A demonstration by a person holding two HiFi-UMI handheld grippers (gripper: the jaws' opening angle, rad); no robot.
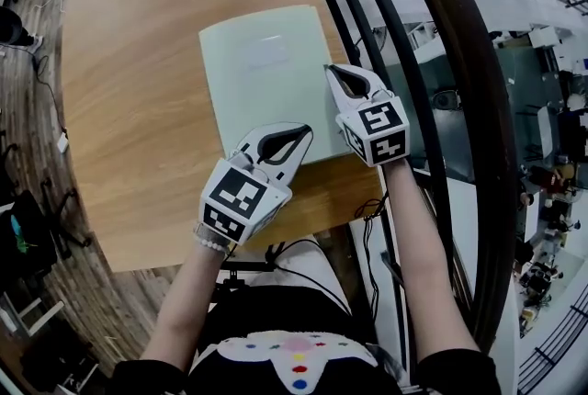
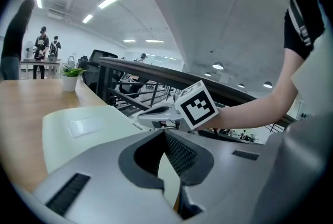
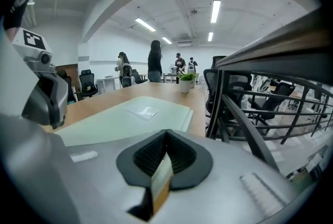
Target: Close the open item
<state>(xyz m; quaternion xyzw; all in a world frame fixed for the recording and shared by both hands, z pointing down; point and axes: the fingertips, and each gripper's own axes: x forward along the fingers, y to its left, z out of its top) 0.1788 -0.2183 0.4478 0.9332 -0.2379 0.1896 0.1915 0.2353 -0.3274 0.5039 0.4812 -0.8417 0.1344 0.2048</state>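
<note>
The pale green flat folder (image 1: 266, 81) lies closed on the light wooden tabletop (image 1: 129, 108), close to the right-hand edge, with a clear rectangular label pocket (image 1: 265, 50) on its cover. My left gripper (image 1: 307, 133) has its jaws pressed together with nothing between them. It sits over the folder's near edge, tips pointing across the cover toward my other hand. My right gripper (image 1: 329, 68) is pressed together and empty too, and lies along the folder's right edge with its tips aimed at the far end. From above I cannot be sure whether either tip actually rests on the cover. Just past the tabletop's right edge runs a dark metal railing (image 1: 432, 53). At the far end of the tabletop stands a small white pot with a green plant (image 3: 186, 82), and a few people (image 3: 155, 61) stand farther back in the room.
</note>
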